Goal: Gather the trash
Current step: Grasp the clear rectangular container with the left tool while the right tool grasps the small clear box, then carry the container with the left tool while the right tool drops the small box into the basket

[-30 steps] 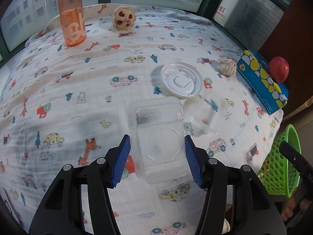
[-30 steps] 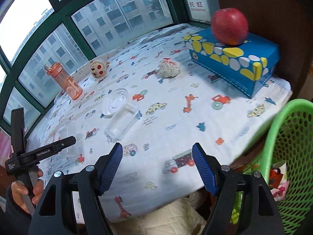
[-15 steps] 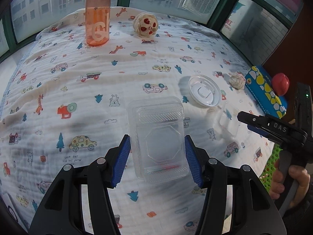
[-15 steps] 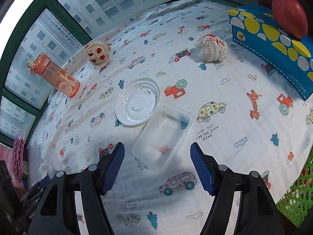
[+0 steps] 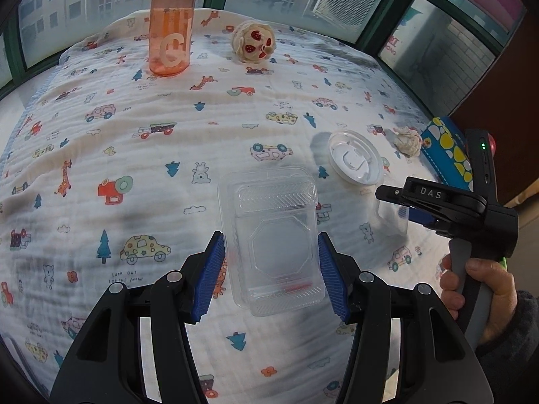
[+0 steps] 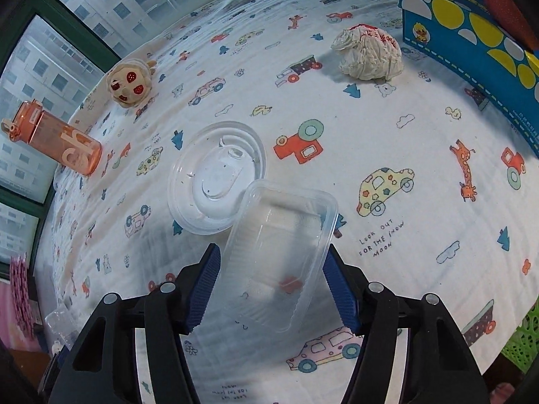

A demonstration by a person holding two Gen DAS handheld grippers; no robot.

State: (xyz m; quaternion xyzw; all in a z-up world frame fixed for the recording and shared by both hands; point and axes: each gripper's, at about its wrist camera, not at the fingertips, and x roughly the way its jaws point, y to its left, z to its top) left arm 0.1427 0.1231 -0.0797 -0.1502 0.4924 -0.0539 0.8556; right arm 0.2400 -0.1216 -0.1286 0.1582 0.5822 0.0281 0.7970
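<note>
A clear plastic clamshell box [image 5: 273, 239] lies on the printed cloth between the blue fingers of my left gripper [image 5: 271, 269], which is open around it; I cannot tell if the pads touch it. A second clear plastic tray [image 6: 279, 252] lies between the fingers of my open right gripper [image 6: 271, 279], its far corner over a round clear lid [image 6: 215, 176]. The lid also shows in the left wrist view [image 5: 355, 158]. A crumpled paper ball [image 6: 369, 52] lies at the far right. The right gripper's body [image 5: 448, 205] shows in the left wrist view, over the tray.
An orange water bottle [image 5: 171, 23] and a small plush toy [image 5: 254, 42] stand at the far edge. A blue tissue box [image 6: 471, 43] with a red apple [image 6: 505, 3] on it sits at the right. A green basket [image 6: 520, 343] shows below the table's right edge.
My right gripper has come down from beside the table and moved in over the clear tray, which now sits between its fingers. My left gripper moved slightly closer around the clamshell box.
</note>
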